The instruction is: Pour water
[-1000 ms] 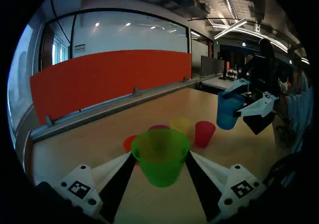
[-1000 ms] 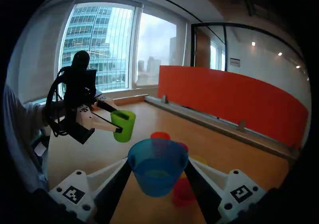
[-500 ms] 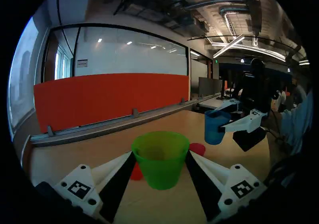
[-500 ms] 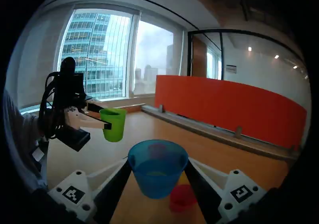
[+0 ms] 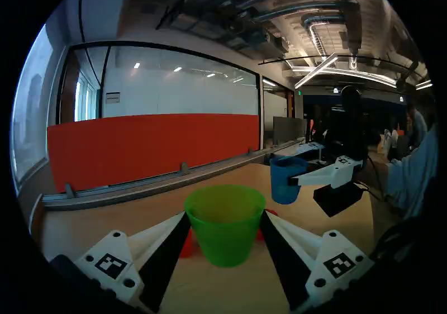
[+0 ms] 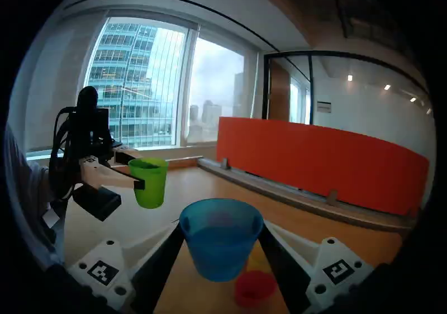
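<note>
My right gripper (image 6: 221,230) has its jaws clamped on the blue cup (image 6: 221,250), which looks partly filled. My left gripper (image 5: 223,219) grasps the green cup (image 5: 225,233) the same way. Both cups hang upright above the surface (image 6: 329,227), apart from each other. To pour well, I'd bring the blue rim just over the green mouth, hold green level, and tilt slowly so nothing splashes toward the red cup (image 6: 254,289) below.

Fisheye cameras close behind green cup (image 5: 225,224) and blue cup (image 6: 221,238), face to face above one shared table (image 5: 112,213)
</note>
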